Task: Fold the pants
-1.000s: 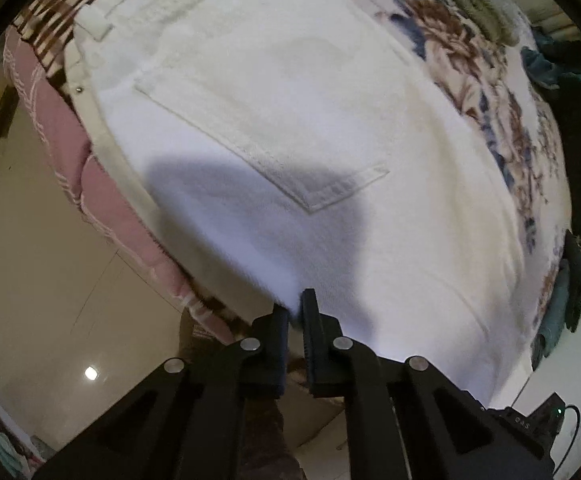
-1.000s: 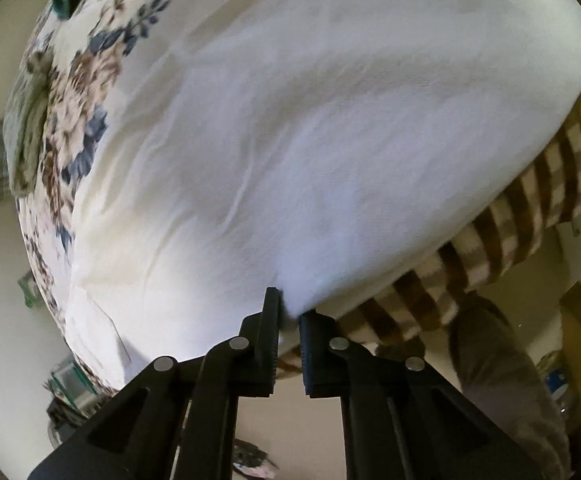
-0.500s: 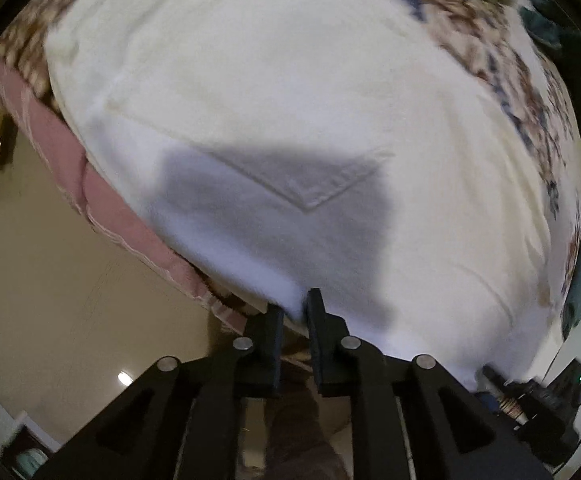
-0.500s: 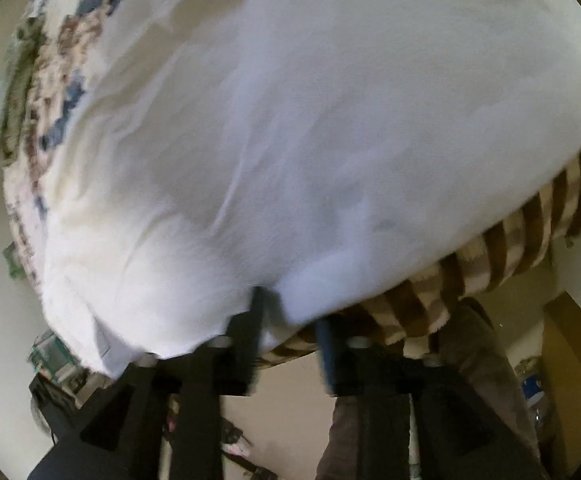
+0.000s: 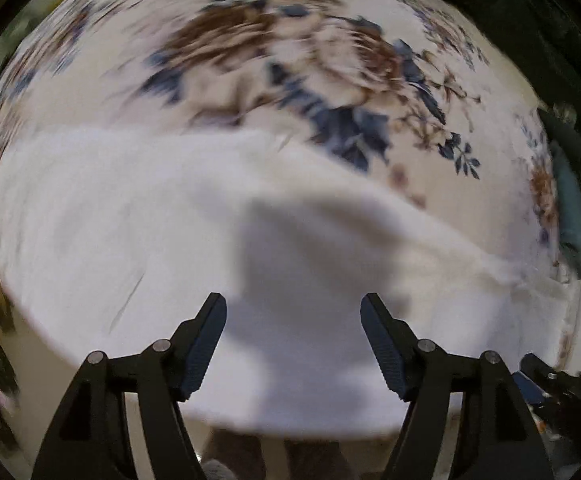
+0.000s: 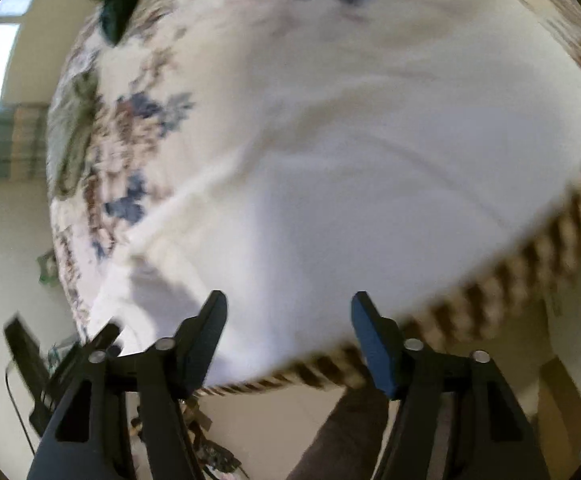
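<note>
1. White pants (image 5: pixel 138 240): spread flat on a bed with a floral cover (image 5: pixel 330 68), filling the lower half of the left wrist view from 9 to 4 o'clock; in the right wrist view (image 6: pixel 370 160) they fill the centre, their near edge along the striped brown edge of the bed (image 6: pixel 490 292) at 4 o'clock.
2. Progress, as judged: cloth lies smooth in a broad panel with soft creases; how many folds are made cannot be told through the blur. Further folding is probably left.
3. Left hand-held gripper (image 5: pixel 293 304): jaws have just been opening, now wide apart, nothing between them; above the cloth, pointing down.
4. Right hand-held gripper (image 6: pixel 288 300): jaws likewise have just been opening, empty, tilted down over the near edge.
5. Surroundings: dark green garments (image 5: pixel 530 20) at 1 o'clock, well apart from the pants; a trouser leg (image 6: pixel 350 432) of the person below the bed's edge.
</note>
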A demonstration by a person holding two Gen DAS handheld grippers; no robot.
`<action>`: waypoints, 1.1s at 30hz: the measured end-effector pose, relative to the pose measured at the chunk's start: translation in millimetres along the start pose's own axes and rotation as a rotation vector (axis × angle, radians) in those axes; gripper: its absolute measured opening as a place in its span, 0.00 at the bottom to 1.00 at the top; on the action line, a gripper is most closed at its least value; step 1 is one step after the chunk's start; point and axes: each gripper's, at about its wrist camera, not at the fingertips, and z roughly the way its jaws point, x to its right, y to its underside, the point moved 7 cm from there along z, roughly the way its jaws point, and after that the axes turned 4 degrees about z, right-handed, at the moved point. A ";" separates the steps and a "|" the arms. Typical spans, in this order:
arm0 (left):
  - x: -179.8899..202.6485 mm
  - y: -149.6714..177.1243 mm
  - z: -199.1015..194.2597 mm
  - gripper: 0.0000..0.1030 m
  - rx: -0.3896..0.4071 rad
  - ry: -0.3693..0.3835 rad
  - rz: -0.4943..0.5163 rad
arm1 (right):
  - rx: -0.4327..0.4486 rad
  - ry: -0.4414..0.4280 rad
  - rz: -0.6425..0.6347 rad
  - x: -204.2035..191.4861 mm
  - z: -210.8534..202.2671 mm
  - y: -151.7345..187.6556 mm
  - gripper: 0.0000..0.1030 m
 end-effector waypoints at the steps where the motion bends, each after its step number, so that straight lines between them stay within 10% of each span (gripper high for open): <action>1: 5.6 -13.7 11.7 0.66 -0.008 -0.032 0.026 | -0.019 -0.027 -0.028 -16.0 8.1 -6.5 0.54; 7: 6.4 -59.5 72.5 0.66 -0.070 -0.165 0.147 | -0.170 0.060 -0.222 -103.1 113.8 -35.3 0.27; 14: -18.8 -82.8 90.1 0.74 -0.078 -0.165 0.083 | -0.108 0.157 -0.145 -86.4 127.5 -63.5 0.00; 26: -23.4 -80.1 91.3 0.74 -0.065 -0.148 0.080 | 0.091 0.137 0.171 73.2 18.2 -146.9 0.00; 33: -12.4 -86.6 69.9 0.74 -0.065 -0.120 0.035 | 0.031 -0.059 0.263 100.2 2.2 -163.4 0.10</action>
